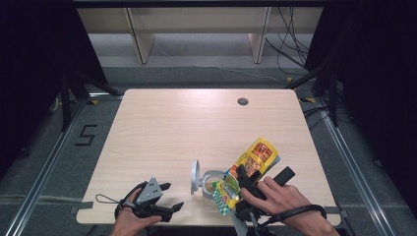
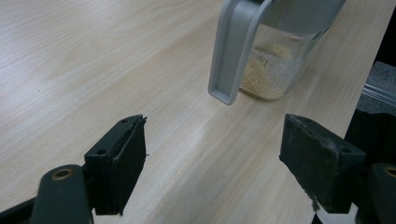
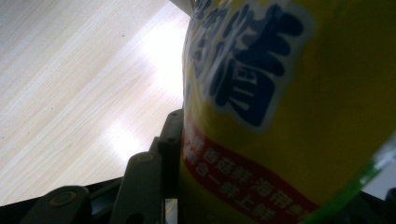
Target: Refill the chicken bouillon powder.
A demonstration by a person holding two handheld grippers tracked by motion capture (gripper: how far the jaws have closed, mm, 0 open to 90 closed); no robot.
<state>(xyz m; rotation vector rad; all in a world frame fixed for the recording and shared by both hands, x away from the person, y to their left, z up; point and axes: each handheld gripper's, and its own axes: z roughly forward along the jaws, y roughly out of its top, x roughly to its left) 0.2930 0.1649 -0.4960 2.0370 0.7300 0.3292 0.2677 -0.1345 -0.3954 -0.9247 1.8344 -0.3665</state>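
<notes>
While the yellow snack bag [image 1: 251, 169] hangs tipped over the clear jar [image 1: 211, 183], the risk, as I judge it, is a spill — the bag's mouth, down by its green checked corner, looks wider than the jar's opening, so grains could run past the rim onto the wooden table [image 1: 172, 128]. A second risk is the jar itself: nothing steadies it, and a nudge from the bag could slide or tip it, its hinged grey lid [image 1: 195, 176] standing open on the left side. The jar already holds a shallow layer of pale grains, seen through the glass in the left gripper view.

Going left to right: the left gripper [image 1: 167, 199] rests at the near left of the table, its jaws wide apart with nothing between them, well short of the jar and pointed toward it. The jar stands near the front edge, at the table's middle. The right gripper [image 1: 242, 183] is clamped on the bag — its jaws stand partly closed, pressing the crinkled film, with the bag's top slanting up and away to the right
</notes>
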